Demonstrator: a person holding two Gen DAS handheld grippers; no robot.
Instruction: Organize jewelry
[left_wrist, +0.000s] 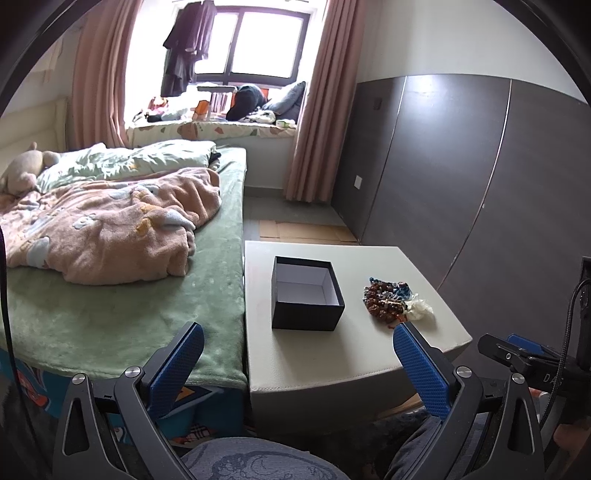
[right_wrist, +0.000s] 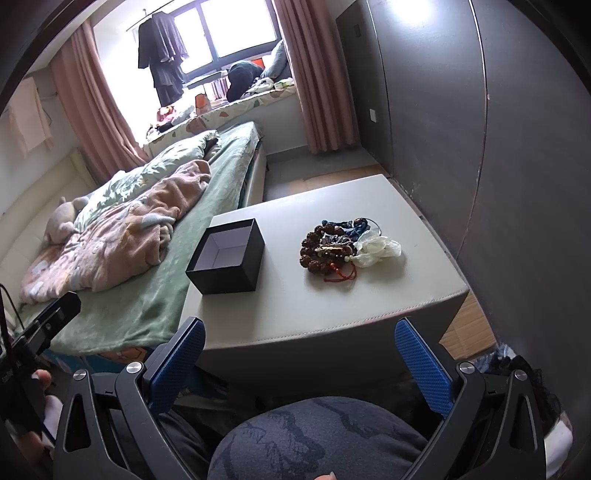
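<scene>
Both grippers, left (left_wrist: 297, 341) and right (right_wrist: 301, 334), gape wide at lower frame, holding nothing. Beads (right_wrist: 334, 245) lie right of centre on the table (right_wrist: 295, 314), box (right_wrist: 227, 256) left of them, apart.

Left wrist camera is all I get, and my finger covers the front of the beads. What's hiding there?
Observer: A red cord sticks out of the beads toward you, lying on the table.
Operator: Is my other gripper holding something?
Observer: No. The right gripper is open, with nothing between its fingers.
Operator: Anything shiny behind the pile?
Observer: A metal ring peeks out at its far edge.
</scene>
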